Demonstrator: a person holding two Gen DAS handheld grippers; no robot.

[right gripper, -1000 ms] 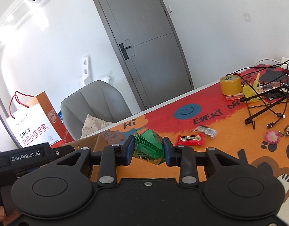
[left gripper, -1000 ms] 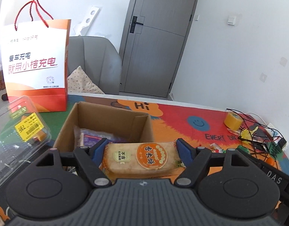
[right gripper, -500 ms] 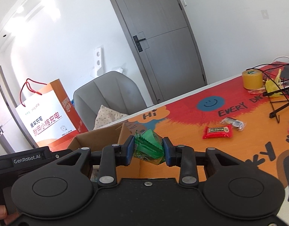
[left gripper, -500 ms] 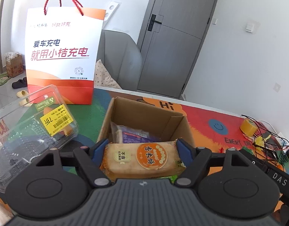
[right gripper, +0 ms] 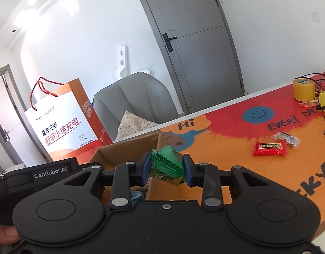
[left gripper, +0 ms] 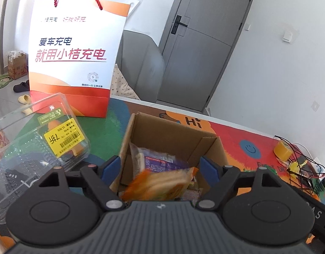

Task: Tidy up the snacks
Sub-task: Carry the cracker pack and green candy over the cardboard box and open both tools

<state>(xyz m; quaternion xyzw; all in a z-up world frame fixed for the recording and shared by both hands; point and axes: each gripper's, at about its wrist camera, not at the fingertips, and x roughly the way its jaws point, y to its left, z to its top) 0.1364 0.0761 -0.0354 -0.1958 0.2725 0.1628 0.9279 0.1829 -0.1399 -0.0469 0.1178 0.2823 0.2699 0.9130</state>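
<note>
Left gripper just opened, cracker pack dropping crosswise into box right below; right gripper clamped on green packet, over box's near rim, next in.

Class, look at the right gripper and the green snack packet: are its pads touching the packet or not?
Touching. The right wrist view shows the right gripper with both blue pads pressed against the sides of the green snack packet, no gap showing on either side.

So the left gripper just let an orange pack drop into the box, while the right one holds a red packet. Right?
Not quite. The right gripper holds a green packet, as the right wrist view shows. The red one lies on the table. The left gripper did just open over the box, freeing the orange pack.
</note>
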